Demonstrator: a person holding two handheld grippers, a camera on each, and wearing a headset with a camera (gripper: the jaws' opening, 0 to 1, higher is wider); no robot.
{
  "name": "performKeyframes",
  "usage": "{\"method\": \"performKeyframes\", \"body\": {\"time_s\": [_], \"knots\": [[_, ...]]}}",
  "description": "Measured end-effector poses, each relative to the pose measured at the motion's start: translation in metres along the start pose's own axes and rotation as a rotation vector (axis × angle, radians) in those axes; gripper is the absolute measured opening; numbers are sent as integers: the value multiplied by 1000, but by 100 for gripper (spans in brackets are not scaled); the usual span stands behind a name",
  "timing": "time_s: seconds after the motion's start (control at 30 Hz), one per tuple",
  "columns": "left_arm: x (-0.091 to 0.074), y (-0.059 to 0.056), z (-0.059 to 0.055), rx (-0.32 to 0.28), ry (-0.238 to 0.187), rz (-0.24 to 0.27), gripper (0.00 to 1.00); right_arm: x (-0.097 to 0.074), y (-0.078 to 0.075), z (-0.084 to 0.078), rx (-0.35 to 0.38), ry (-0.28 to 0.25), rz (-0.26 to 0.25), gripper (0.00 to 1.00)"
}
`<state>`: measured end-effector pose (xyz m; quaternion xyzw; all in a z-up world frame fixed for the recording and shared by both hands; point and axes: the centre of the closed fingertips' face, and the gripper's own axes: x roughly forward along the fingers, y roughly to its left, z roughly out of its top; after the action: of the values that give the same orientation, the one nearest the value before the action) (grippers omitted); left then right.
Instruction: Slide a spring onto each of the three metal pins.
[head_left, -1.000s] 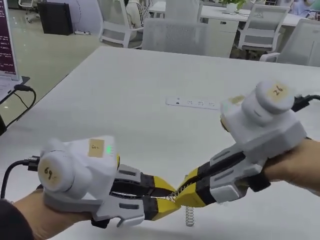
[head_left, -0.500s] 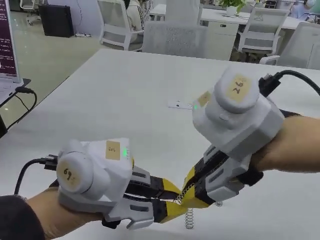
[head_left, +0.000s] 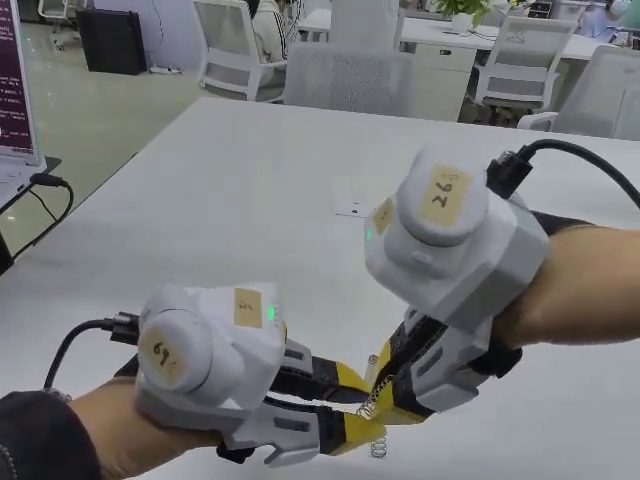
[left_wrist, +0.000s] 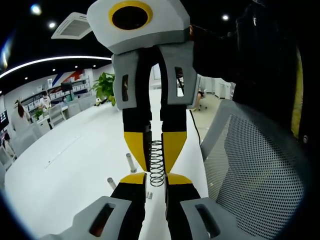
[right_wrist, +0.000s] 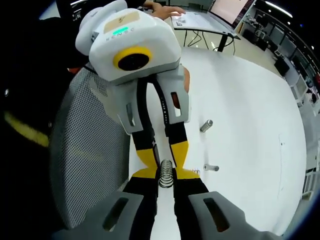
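Left gripper (left_wrist: 156, 180) and right gripper (right_wrist: 167, 178) meet tip to tip, both jaw pairs pinched onto one small coiled steel spring (left_wrist: 156, 160).

Beyond the tips, a short silver metal pin (right_wrist: 206, 125) and a second pin (right_wrist: 210, 168) are bare.

Another spring (head_left: 378, 447) is just beneath the tips; cannot tell if it is on a pin.

Judged: at least two pins left.

Left tool (head_left: 362, 412) "69", right tool (head_left: 382, 388) "26"

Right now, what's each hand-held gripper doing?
Left hand-held gripper: closed on the spring.
Right hand-held gripper: closed on the same spring.
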<state>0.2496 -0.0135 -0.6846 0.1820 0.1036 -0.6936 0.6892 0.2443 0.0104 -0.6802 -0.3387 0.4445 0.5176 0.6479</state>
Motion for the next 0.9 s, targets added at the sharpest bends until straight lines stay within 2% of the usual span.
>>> {"method": "performKeyframes", "body": {"time_s": [0.3, 0.73, 0.9], "knots": [[-5, 2, -3, -20, 0, 6, 13, -4, -14, -16, 20, 37, -27, 8], [-12, 6, -6, -56, -9, 23, 23, -24, -45, -41, 89, 58, -99, 8], [-16, 6, -6, -69, -13, 28, 27, -29, -52, -49, 109, 63, -113, 8]]}}
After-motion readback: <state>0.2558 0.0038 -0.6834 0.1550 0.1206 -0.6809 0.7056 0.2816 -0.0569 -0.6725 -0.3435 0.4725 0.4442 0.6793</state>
